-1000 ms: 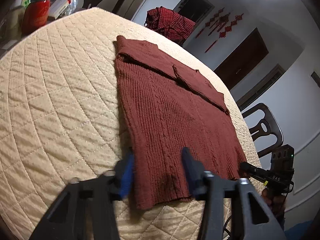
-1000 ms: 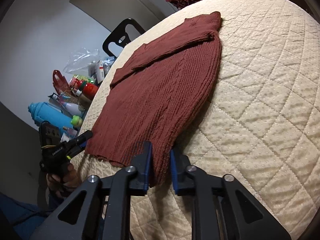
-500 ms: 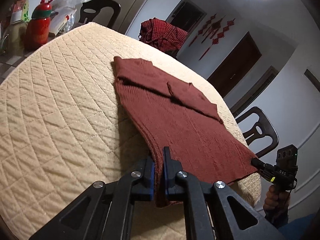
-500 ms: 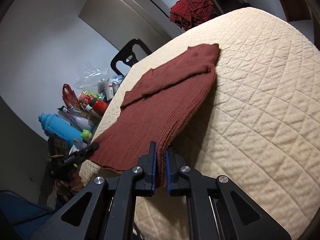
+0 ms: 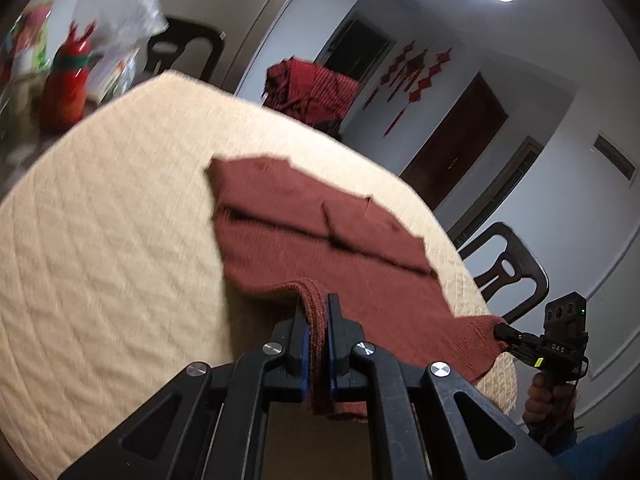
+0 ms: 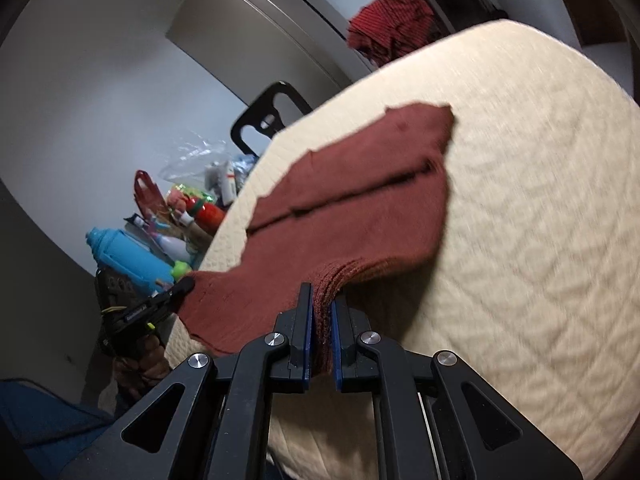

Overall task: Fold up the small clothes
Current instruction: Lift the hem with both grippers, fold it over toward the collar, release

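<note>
Two grippers pinch the near hem of the rust-red knitted sweater (image 5: pixel 352 276): the left gripper (image 5: pixel 317 312) is clamped on its near left corner, the right gripper (image 6: pixel 322 304) on its near right corner (each corner bunched between blue pads). The lifted hem sags between them, while the far part, sleeves folded across it, lies flat on the quilted cream table cover (image 5: pixel 100 240). A red checked garment (image 5: pixel 312 88) sits beyond the far edge, with black chairs (image 5: pixel 506 268) around.

One sweater, two tools, two chairs
One rust-red knit sweater (image 5: pixel 360 280), one quilted counter (image 5: pixel 100 260), two tools (image 5: pixel 316 320) (image 6: pixel 321 316), one red checked cloth (image 5: pixel 312 88), two black chairs (image 5: pixel 508 272) (image 5: pixel 184 56)
</note>
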### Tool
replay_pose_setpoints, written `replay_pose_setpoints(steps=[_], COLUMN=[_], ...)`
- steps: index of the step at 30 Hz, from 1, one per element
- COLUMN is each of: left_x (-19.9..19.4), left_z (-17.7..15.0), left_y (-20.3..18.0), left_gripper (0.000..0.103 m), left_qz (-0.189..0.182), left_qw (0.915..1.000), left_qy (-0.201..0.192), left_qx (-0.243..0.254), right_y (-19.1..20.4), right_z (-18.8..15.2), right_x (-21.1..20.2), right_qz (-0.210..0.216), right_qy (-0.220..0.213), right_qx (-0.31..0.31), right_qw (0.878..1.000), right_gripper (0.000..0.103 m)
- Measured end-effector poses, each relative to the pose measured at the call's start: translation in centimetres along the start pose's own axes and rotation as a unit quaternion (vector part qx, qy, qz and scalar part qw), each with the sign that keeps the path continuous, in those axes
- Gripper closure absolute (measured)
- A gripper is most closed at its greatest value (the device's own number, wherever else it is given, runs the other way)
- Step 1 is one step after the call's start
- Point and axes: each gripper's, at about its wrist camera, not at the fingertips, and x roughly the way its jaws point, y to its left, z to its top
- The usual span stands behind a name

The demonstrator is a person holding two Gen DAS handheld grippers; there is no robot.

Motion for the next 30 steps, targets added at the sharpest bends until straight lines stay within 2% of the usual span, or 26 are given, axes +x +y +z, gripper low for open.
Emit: replay_pose_setpoints(steps=[8, 13, 16, 19, 22, 25, 30], left_x=[3.1, 6.4, 9.5, 12.7, 14.5, 14.5, 14.9], left_z=[6.9, 10.6, 11.5, 11.3, 10.9, 11.0, 13.0], left_y=[-0.2, 0.7, 1.7, 3.5, 4.9, 5.0, 5.0], left_gripper=[0.095, 0.095, 0.095, 0.095, 0.095, 0.095, 0.095], left_qz=[-0.005, 0.008, 0.022, 0.034, 0.041, 0.033, 0.026], left_qw=[0.9988, 0.9988, 0.9994, 0.9993, 0.9979, 0.9979, 0.9976], left_qy=[-0.045, -0.047, -0.026, 0.007, 0.025, 0.020, 0.010], left_qx=[0.019, 0.014, 0.009, -0.017, -0.043, -0.052, -0.063], right_y=[0.3, -1.1, -3.1, -5.8, -6.8, -6.2, -6.1], right_z=[7.1, 11.4, 12.7, 12.9, 13.0, 13.8, 16.0], right_x=[1.5, 3.5, 6.1, 9.1, 10.3, 10.4, 10.5], right_qz=[0.015, 0.017, 0.001, -0.017, -0.017, -0.008, -0.001], right_qy=[-0.054, -0.069, -0.054, -0.023, -0.008, -0.011, -0.020], right_qx=[-0.025, -0.015, 0.009, 0.045, 0.065, 0.056, 0.057], right_qw=[0.998, 0.997, 0.998, 0.999, 0.998, 0.998, 0.998], right_gripper=[0.096, 0.096, 0.096, 0.095, 0.096, 0.096, 0.095])
